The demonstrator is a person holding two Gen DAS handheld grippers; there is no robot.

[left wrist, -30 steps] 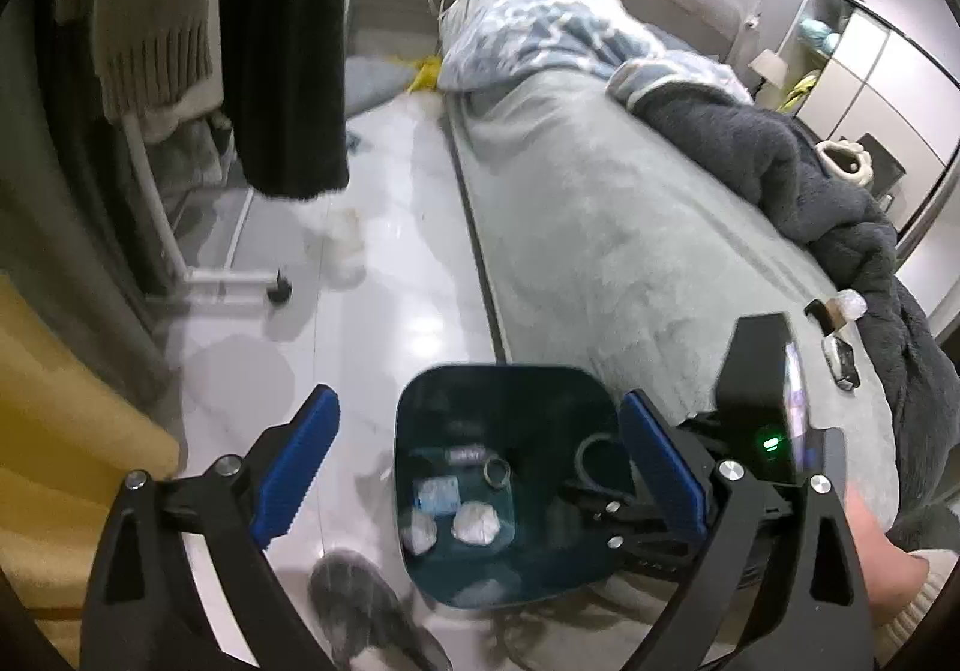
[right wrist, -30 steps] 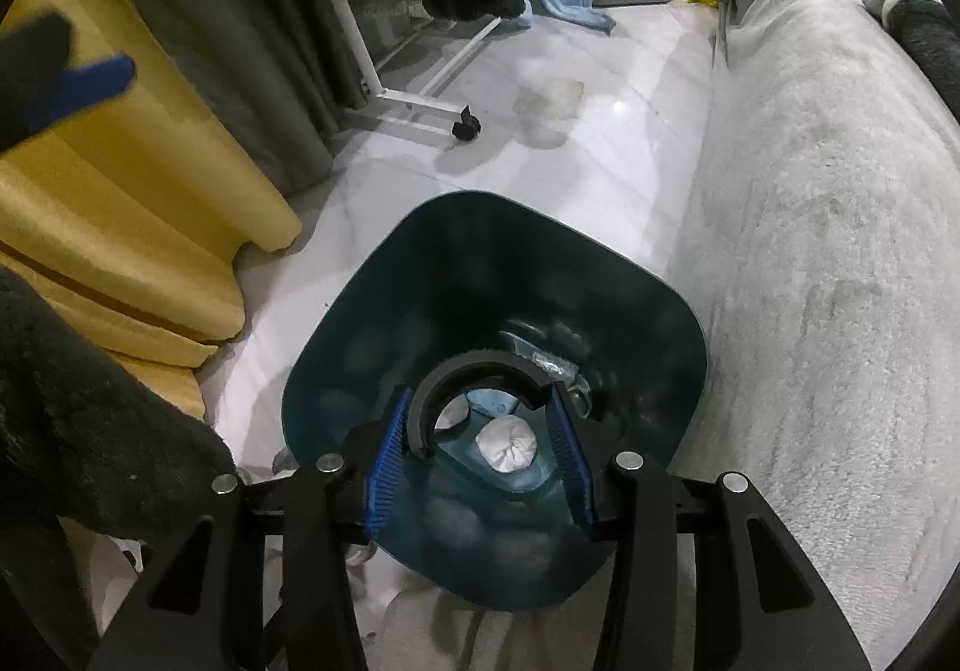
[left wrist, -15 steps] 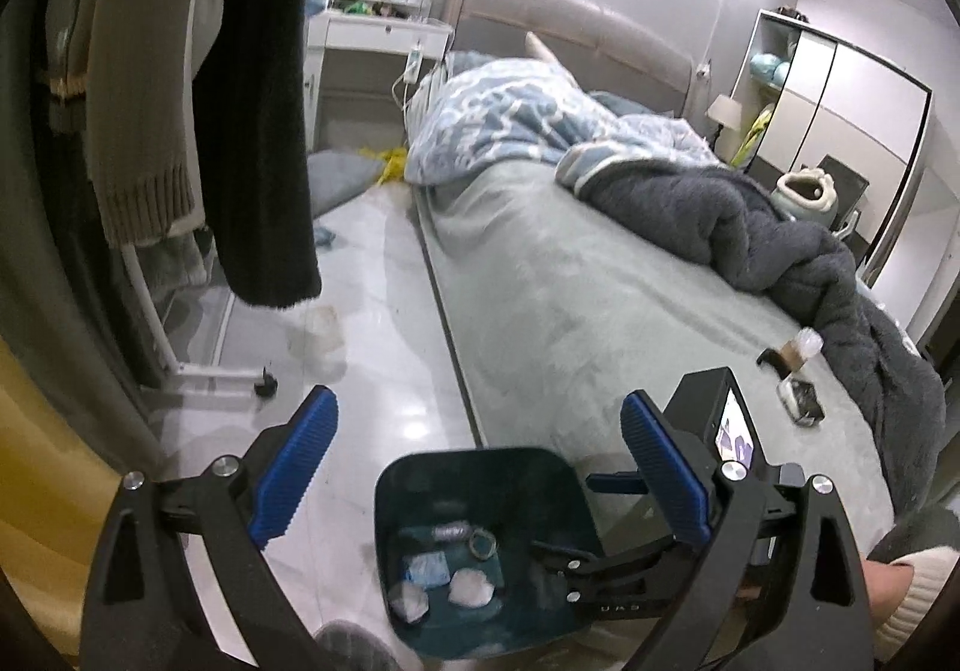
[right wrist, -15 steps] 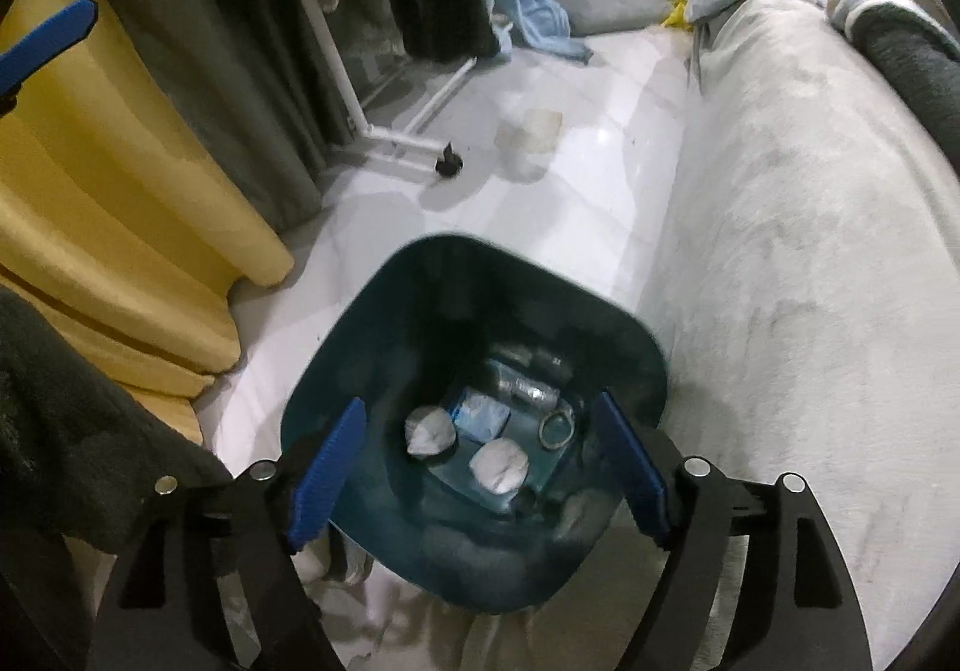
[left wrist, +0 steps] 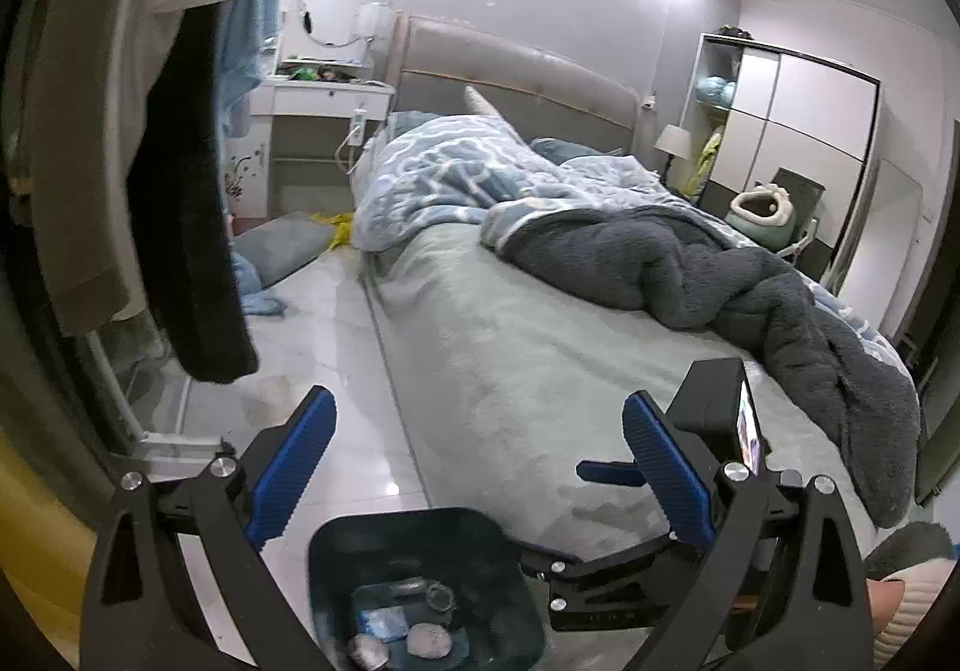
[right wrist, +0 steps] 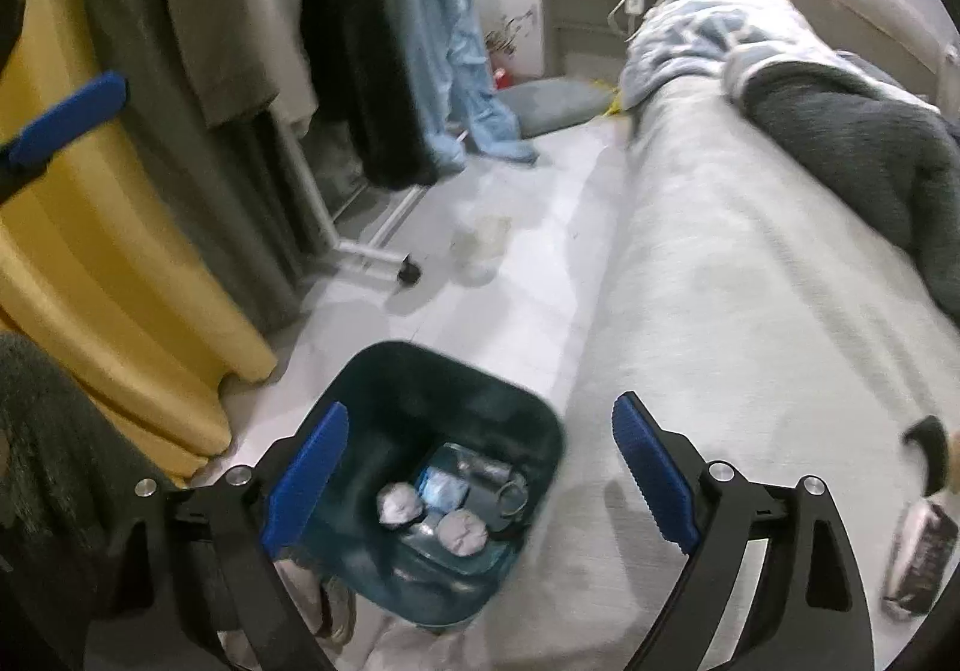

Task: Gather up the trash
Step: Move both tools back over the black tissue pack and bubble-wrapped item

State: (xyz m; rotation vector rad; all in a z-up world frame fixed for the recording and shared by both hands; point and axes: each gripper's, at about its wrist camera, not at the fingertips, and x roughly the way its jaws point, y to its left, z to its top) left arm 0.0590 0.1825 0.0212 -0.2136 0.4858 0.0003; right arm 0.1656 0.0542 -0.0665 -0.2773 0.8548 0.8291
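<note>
Bin: on the floor, touching the bed edge — open floor beyond.
Right gripper: opening — empty.
Left gripper: wide apart, empty.

The right gripper, a second ago closed around a dark ring inside the bin, now stands higher above the bin, its jaws opening with nothing between them. The ring lies in the bin. The left gripper has lifted too.
</note>
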